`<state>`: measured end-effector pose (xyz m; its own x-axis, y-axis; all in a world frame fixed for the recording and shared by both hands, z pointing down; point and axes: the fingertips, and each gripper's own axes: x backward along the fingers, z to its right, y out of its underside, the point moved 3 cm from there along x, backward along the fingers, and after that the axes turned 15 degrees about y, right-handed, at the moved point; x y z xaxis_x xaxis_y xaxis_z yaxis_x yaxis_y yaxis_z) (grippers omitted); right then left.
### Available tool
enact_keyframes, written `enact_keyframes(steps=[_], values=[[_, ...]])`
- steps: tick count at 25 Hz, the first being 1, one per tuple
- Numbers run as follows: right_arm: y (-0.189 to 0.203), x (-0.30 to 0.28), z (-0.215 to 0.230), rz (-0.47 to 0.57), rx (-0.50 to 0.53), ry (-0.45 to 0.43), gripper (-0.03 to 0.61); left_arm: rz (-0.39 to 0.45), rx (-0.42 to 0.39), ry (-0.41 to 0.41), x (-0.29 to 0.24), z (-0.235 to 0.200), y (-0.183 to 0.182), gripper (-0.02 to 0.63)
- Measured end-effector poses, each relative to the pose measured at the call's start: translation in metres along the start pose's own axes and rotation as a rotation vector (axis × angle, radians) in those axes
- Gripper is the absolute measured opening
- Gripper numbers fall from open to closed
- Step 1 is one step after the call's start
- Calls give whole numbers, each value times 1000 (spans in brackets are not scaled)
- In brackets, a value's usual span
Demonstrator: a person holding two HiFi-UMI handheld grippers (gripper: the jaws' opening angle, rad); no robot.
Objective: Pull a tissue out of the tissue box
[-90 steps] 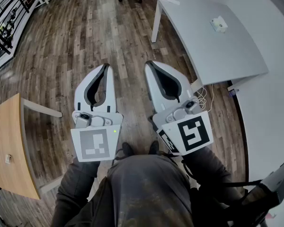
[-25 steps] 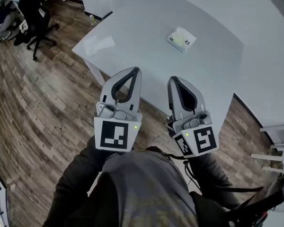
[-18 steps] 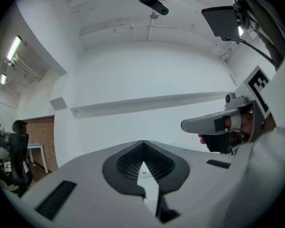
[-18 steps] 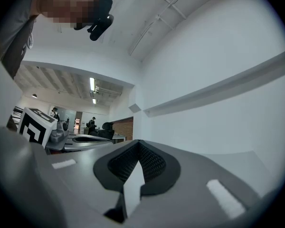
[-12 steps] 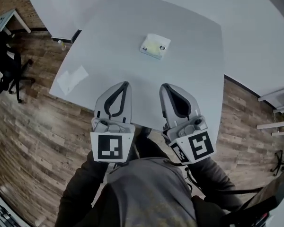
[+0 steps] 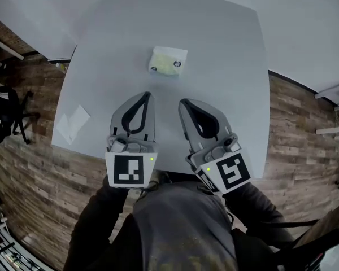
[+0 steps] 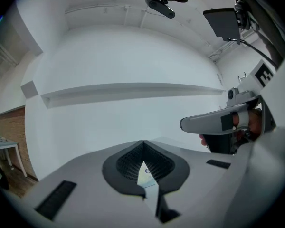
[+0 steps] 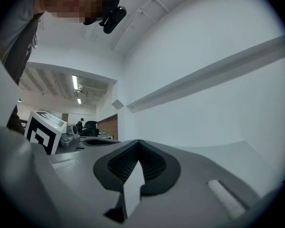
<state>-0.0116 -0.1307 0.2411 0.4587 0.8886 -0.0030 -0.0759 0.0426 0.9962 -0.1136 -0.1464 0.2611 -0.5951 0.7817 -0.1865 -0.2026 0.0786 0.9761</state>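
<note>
The tissue box [image 6: 168,61] is small and white with a pale yellow top. It lies flat on the white table [image 6: 231,66], toward the far middle. My left gripper [image 6: 146,95] and right gripper [image 6: 184,102] hang side by side over the table's near half, both pointing at the box and a short way short of it. Each is shut with nothing between its jaws. In the left gripper view the left gripper [image 7: 143,143] has its tips meeting, with the right gripper [image 7: 213,122] beside it. The right gripper view shows my right gripper [image 8: 138,141] with its tips together too.
A flat white sheet [image 6: 72,123] lies near the table's front left corner. Wooden floor [image 6: 28,168] flanks the table, with a dark office chair [image 6: 3,114] at the left. A white wall with a ledge [image 7: 133,90] rises beyond the table.
Both grippers have moved forward from over the floor to over the table, still shut. The tissue box now lies closer, straight ahead of them.
</note>
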Motion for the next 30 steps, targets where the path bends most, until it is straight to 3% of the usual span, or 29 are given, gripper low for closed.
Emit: enact_keyframes(steps=[8,15,22,30], values=[[10,-53,20,-22,-24,-17,2,8,-7,-19,-43,-44,-4,-2],[30,-99,29,-54,-29,5,2,-10,98,-75,-73,-93,27,-2],[36,-134,39,-82,-15,47,2,-79,130,-106,-101,-135,50,-2],[54,-146,47,-118,-36,72,2,-80,215,-53,-105,-140,70,-2]])
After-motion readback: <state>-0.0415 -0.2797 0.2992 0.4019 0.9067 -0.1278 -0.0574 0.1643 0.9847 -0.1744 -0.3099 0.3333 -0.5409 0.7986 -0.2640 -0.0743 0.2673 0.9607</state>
